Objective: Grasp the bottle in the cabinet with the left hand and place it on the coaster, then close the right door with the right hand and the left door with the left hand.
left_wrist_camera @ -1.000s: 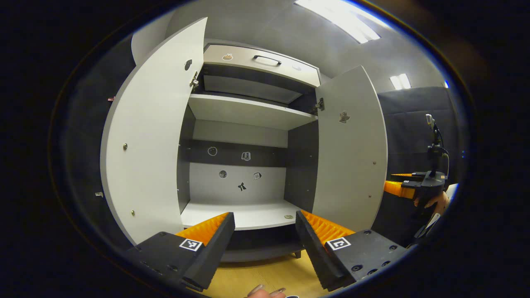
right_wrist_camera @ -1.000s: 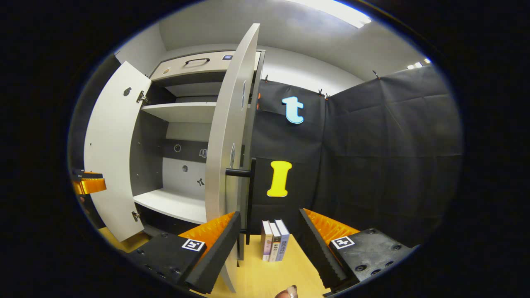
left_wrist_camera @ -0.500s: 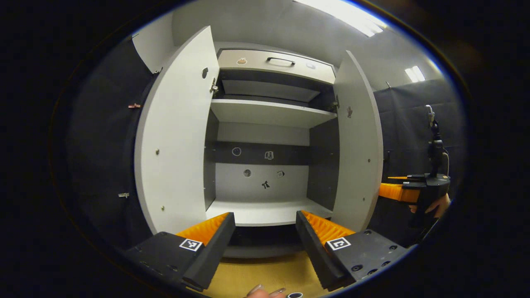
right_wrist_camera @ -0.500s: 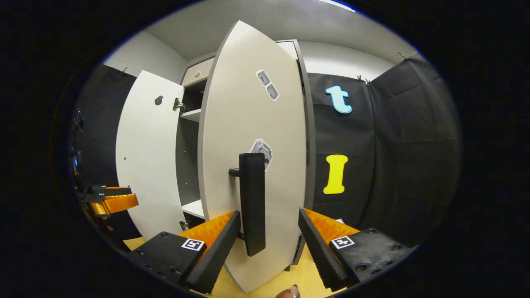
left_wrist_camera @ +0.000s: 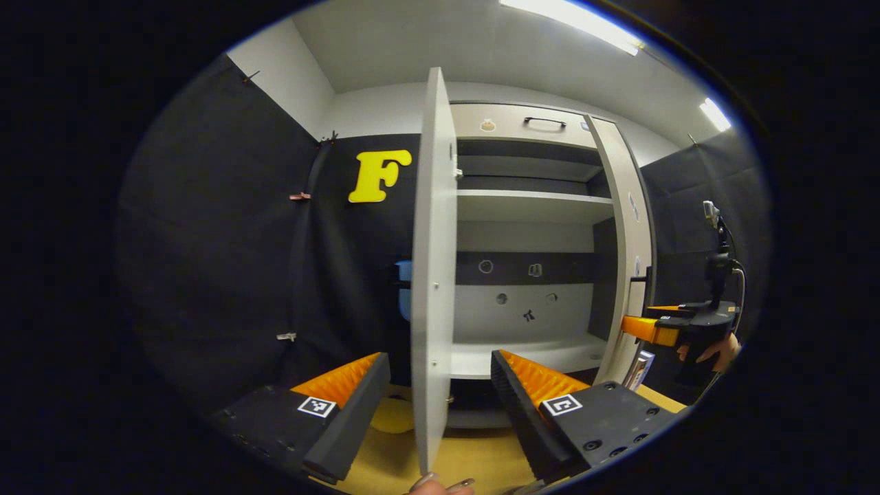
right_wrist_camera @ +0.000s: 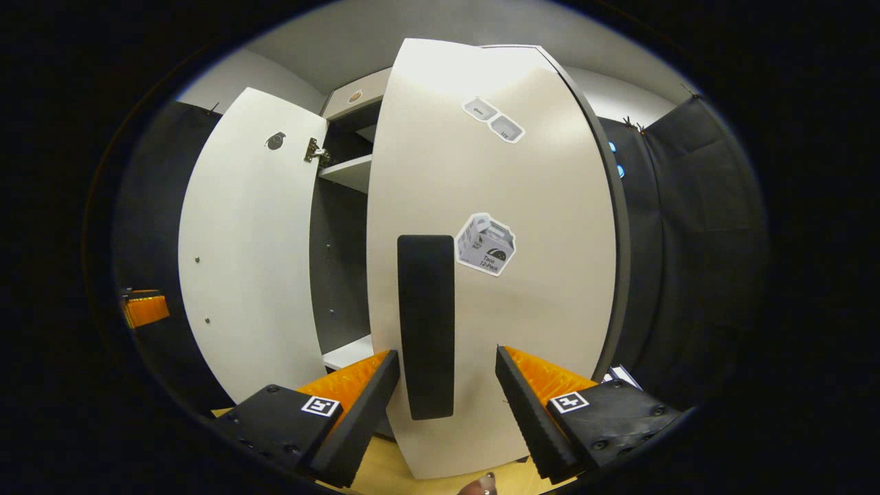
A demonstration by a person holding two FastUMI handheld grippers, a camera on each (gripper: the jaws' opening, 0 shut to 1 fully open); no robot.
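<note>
Right tongs (right_wrist_camera: pixel 447 385): gaping wide, straddling right door (right_wrist_camera: pixel 495 275) handle (right_wrist_camera: pixel 426 323), touching nothing. Left tongs (left_wrist_camera: pixel 440 385): likewise wide, left door (left_wrist_camera: pixel 432 275) standing edge-on between fingers, contact not discernible.

In the left gripper view the white flat left door (left_wrist_camera: pixel 432 275) stands edge-on at 12 o'clock between the spread fingers of the left gripper (left_wrist_camera: pixel 440 405), blocking the way ahead; open cabinet space (left_wrist_camera: pixel 526 275) lies at 1 o'clock. In the right gripper view the white right door (right_wrist_camera: pixel 495 261) and its black vertical bar handle (right_wrist_camera: pixel 426 323) stand at 12 o'clock before the open right gripper (right_wrist_camera: pixel 447 405); a dark gap (right_wrist_camera: pixel 340 261) remains at 10 o'clock
</note>
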